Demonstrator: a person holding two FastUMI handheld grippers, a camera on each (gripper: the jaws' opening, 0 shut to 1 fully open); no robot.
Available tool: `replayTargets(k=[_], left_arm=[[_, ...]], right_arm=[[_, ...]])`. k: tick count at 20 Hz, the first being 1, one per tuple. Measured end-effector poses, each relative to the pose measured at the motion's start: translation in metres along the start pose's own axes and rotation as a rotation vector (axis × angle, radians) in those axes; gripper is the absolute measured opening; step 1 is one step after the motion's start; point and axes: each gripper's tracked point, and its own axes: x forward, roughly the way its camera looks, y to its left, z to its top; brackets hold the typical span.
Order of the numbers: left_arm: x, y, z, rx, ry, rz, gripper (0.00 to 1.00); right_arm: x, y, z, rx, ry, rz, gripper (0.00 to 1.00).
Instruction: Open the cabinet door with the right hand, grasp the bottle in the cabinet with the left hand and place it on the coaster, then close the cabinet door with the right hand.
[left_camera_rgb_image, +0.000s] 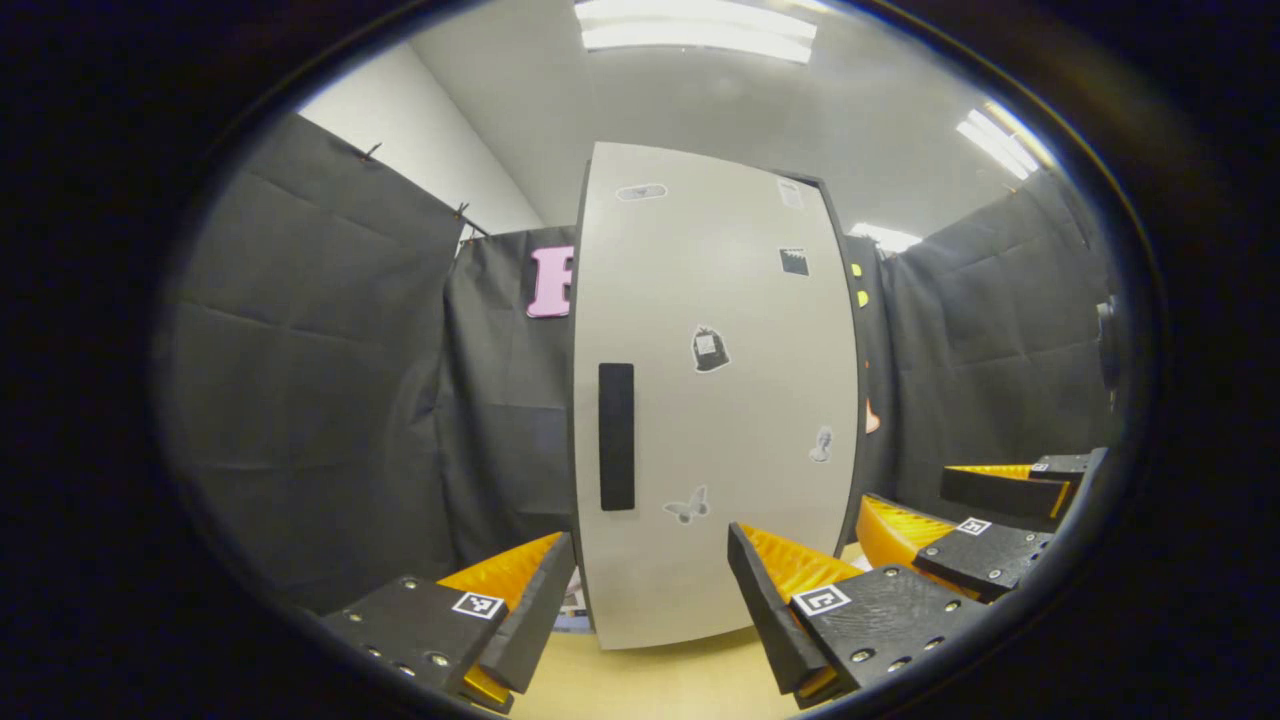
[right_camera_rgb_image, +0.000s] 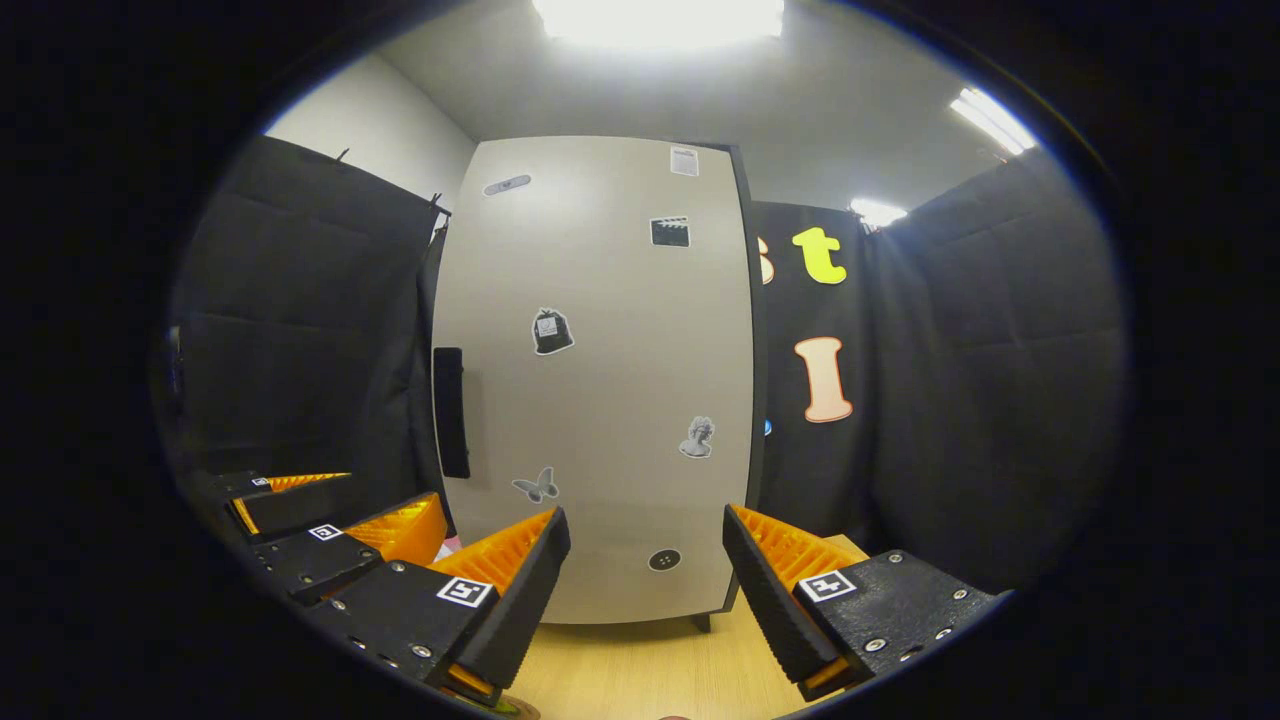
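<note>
A tall pale cabinet door (left_camera_rgb_image: 720, 400) with several stickers stands shut in front of me, hiding the inside. Its black vertical handle (left_camera_rgb_image: 616, 436) runs along its left edge. In the left gripper view my left gripper (left_camera_rgb_image: 650, 600) is open, a short way back from the door's lower part with nothing between its fingers. My right gripper (left_camera_rgb_image: 985, 510) shows to its right, also open. In the right gripper view the same door (right_camera_rgb_image: 600, 380) and handle (right_camera_rgb_image: 451, 412) face me. The right gripper (right_camera_rgb_image: 645, 580) is open and empty before the door's bottom, with the left gripper (right_camera_rgb_image: 335, 520) beside it.
The cabinet stands on a light wooden table (left_camera_rgb_image: 650, 680). Black cloth walls close in on both sides and behind. A small rounded yellowish edge (right_camera_rgb_image: 515, 708) peeks in at the bottom of the right gripper view, on the table (right_camera_rgb_image: 640, 670).
</note>
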Motion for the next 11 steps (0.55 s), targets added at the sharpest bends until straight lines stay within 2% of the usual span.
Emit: replayTargets(k=[7, 11], left_arm=[[0.004, -0.002, -0.012, -0.038, 0.043, -0.009, 0.88], [0.003, 0.000, 0.000, -0.029, 0.012, 0.003, 0.88]], right_arm=[[0.001, -0.004, -0.003, -0.002, 0.016, -0.011, 0.95], [0.000, -0.004, 0.002, 0.001, 0.000, -0.020, 0.95]])
